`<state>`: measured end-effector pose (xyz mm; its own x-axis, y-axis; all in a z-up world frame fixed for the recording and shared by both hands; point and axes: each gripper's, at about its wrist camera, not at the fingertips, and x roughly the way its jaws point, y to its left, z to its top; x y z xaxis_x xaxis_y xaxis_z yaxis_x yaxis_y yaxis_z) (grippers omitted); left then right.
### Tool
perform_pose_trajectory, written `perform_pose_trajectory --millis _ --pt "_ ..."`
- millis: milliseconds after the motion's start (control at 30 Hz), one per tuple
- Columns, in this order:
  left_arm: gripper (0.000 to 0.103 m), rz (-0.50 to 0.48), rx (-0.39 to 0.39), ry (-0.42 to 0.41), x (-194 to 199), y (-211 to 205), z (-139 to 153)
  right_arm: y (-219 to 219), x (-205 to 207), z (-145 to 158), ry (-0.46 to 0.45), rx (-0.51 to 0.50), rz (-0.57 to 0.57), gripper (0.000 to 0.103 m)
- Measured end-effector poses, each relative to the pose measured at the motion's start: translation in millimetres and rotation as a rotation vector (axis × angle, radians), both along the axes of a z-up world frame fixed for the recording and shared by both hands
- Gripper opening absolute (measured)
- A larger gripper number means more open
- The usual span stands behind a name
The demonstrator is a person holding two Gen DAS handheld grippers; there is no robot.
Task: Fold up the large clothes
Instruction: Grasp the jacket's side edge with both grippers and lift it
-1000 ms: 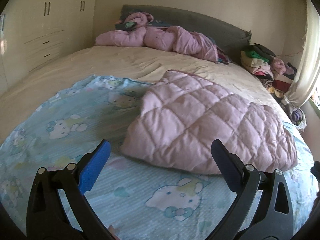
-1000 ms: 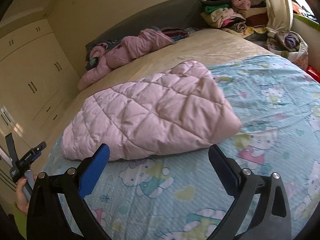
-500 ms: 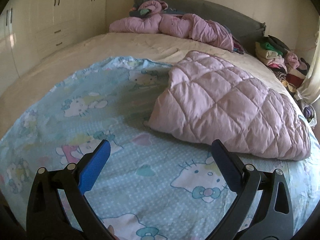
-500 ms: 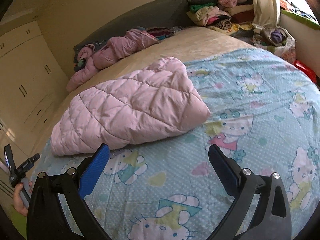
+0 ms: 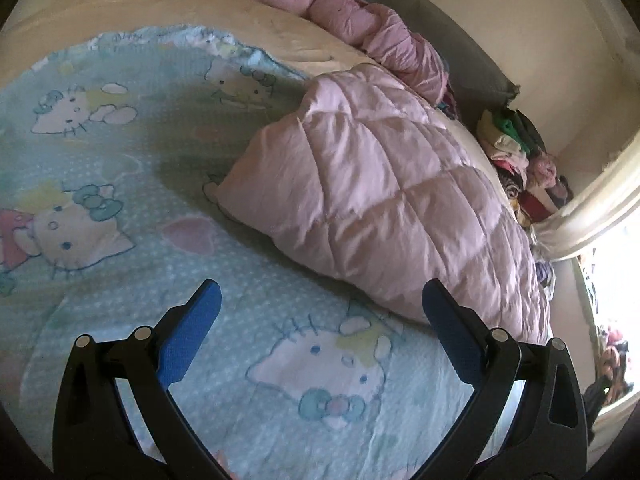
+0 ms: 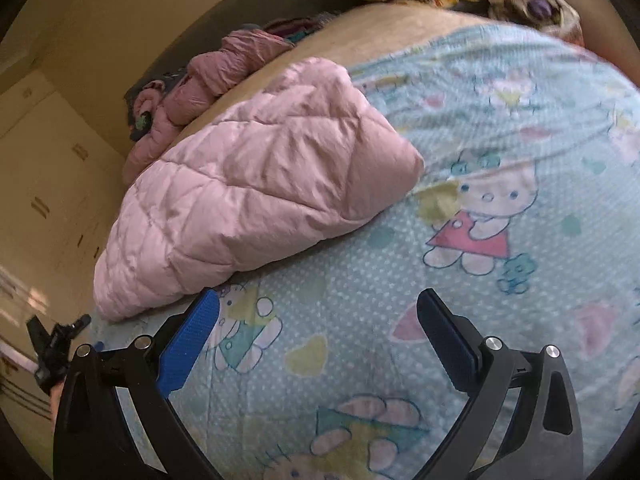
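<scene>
A folded pink quilted jacket lies on a light blue cartoon-cat blanket spread over the bed. It also shows in the right wrist view, on the same blanket. My left gripper is open and empty, hovering over the blanket just in front of the jacket's near edge. My right gripper is open and empty, just right of the jacket's near corner. The left gripper also shows at the far left of the right wrist view.
Another crumpled pink jacket lies by the grey headboard. A pile of folded clothes sits at the bed's far right, beside a curtain. Cream wardrobes stand along the left wall.
Both grippers have pulled back from the jacket, dropped lower toward the blanket and tilted. Both stayed open and empty. The jacket has not moved.
</scene>
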<state>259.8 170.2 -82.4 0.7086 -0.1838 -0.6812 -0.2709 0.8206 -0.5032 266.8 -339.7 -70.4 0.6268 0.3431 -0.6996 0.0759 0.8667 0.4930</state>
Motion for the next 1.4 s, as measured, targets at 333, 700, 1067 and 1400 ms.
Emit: perform_pose_trajectory --millis 333,700,1067,1400 --pt "0.094 0.040 -0.026 0.022 43 19 -20 -23 52 -24 0.096 0.210 -0.103 0.099" --pt "0.095 -0.016 -0.124 0.045 87 46 -28 -53 123 -41 0.134 0.435 -0.122 0.099" --pt "0.095 0.009 -0.165 -0.003 104 47 -39 -44 148 -35 0.094 0.324 -0.031 0.088" --pt "0.038 -0.041 0.051 -0.148 94 14 2 -5 130 4 -0.048 -0.010 0.030 0.043"
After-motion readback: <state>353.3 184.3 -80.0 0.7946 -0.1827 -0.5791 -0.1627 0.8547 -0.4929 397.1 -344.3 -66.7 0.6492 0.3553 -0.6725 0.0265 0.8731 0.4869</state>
